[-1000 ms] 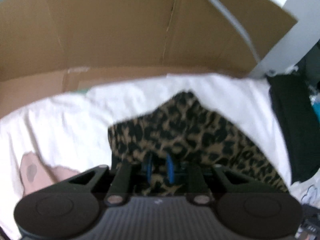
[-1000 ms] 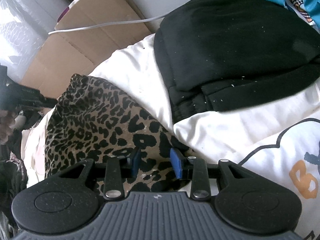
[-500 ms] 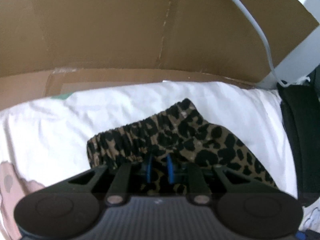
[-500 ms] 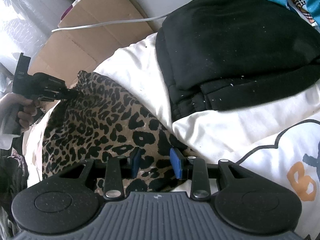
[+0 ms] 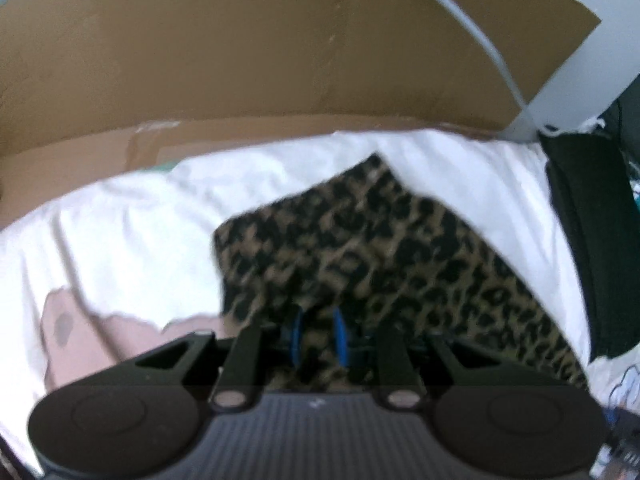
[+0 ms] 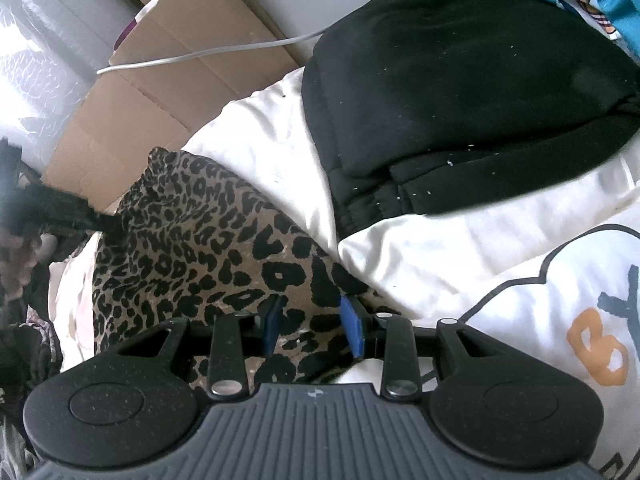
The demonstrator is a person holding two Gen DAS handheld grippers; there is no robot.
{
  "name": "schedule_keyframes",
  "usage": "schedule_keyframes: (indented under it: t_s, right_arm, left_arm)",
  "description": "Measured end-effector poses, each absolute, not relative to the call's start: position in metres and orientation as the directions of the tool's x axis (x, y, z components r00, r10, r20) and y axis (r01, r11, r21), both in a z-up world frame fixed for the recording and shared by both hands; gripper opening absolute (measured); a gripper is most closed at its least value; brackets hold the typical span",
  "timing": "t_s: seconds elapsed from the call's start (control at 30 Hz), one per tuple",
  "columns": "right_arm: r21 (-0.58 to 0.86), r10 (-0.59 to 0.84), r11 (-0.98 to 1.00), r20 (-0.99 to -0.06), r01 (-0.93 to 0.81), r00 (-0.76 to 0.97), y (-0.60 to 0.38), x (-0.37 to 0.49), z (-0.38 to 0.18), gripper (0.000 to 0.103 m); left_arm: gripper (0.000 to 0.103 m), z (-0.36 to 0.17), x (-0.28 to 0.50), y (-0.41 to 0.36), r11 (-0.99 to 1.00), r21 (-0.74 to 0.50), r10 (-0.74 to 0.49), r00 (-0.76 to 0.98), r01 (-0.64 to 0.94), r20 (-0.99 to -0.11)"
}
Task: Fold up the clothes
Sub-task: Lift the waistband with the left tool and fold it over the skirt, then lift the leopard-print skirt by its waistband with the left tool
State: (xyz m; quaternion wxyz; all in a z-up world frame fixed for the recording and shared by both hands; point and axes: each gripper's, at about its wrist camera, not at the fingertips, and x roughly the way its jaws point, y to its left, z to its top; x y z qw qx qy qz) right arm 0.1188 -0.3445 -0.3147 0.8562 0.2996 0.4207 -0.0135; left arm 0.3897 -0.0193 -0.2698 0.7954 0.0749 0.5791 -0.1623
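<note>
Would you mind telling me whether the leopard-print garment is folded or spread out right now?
Mostly spread: the leopard-print garment lies open across the white bedding, one edge pinched by the left gripper. No finished fold shows.

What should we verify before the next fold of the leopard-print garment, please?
1. Left claw gripping the leopard-print garment: ok, the fabric is bunched between its narrow-set fingers.
2. Right claw gripping the garment: not ok, its jaws stand wide apart over the fabric.
3. Garment lying flat: not ok, it rises toward the left claw, and the edge there is gathered.
4. Landing area free: ok, bare white bedding lies beside the garment.
5. Black garment clear of the fold: ok, white bedding shows between the two.
6. Left view sharp enough to judge edges: not ok, blurred.
</note>
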Motion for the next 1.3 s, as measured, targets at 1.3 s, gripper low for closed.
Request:
schedule_keyframes:
  t_s: [1.3]
  right_arm:
    - [0.377, 0.131, 0.887, -0.759, 0.266, 0.638, -0.341, 0.095, -0.27, 0.043]
  left_arm:
    - [0.017, -0.307, 0.262, 0.001, 0.853, -0.173, -0.281, 0.154, 0.492, -0.947]
